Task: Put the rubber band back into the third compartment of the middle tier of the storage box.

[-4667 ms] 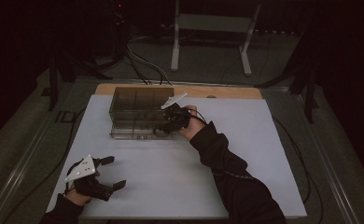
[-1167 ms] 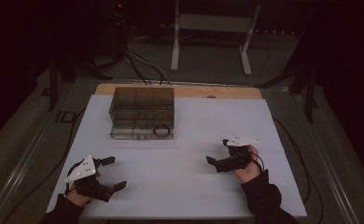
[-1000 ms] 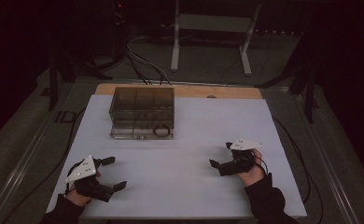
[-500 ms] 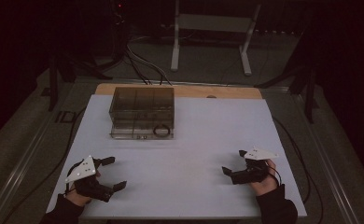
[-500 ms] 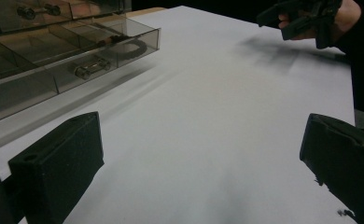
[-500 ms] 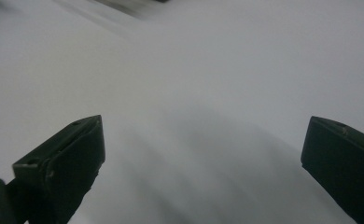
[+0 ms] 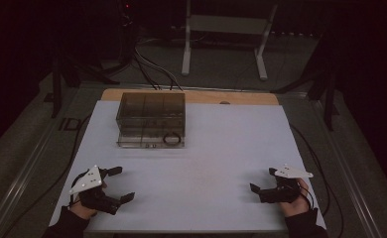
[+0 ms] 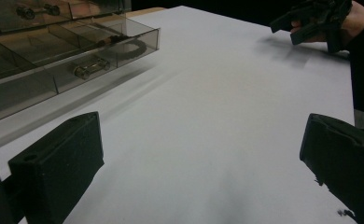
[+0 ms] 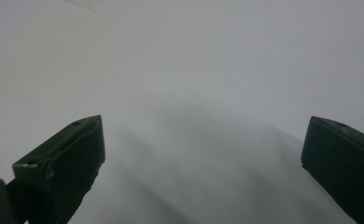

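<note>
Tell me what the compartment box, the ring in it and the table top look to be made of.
Box: smoky, see-through plastic by the look; its dividers and contents show through glossy walls. Ring: dark and thin, perhaps rubber; too small to tell. Table top: a matte white sheet, laminate or painted board, with soft shadows and no glare; a wood-coloured edge shows along its far side.
</note>
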Tool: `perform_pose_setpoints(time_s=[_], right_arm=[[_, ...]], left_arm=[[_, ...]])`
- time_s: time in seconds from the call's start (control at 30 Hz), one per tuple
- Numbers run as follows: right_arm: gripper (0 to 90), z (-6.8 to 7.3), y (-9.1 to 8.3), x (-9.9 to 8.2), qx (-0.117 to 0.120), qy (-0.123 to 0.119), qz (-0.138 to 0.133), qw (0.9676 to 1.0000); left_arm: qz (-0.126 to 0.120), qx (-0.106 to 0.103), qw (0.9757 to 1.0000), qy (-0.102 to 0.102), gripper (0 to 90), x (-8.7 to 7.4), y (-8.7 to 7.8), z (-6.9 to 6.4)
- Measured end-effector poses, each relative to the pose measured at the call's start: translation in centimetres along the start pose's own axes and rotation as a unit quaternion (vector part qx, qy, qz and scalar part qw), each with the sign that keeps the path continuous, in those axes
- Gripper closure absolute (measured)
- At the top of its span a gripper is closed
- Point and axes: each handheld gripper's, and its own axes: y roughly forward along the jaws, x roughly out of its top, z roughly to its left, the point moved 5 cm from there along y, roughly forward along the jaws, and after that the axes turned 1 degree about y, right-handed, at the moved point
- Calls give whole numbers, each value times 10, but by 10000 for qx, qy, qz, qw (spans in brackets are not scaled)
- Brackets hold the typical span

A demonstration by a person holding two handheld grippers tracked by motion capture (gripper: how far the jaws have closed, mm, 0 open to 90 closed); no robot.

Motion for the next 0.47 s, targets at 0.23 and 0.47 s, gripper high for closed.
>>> perform_pose_setpoints(time_s=[0.23, 0.47], right_arm=[[0, -1, 3, 2, 95, 88, -52, 9999], [0, 1, 3, 5, 164, 132, -149, 9997]], left_arm=[[14, 9, 10000, 7, 2, 0, 0, 0], [10, 1, 10000, 4, 2, 0, 1, 0]])
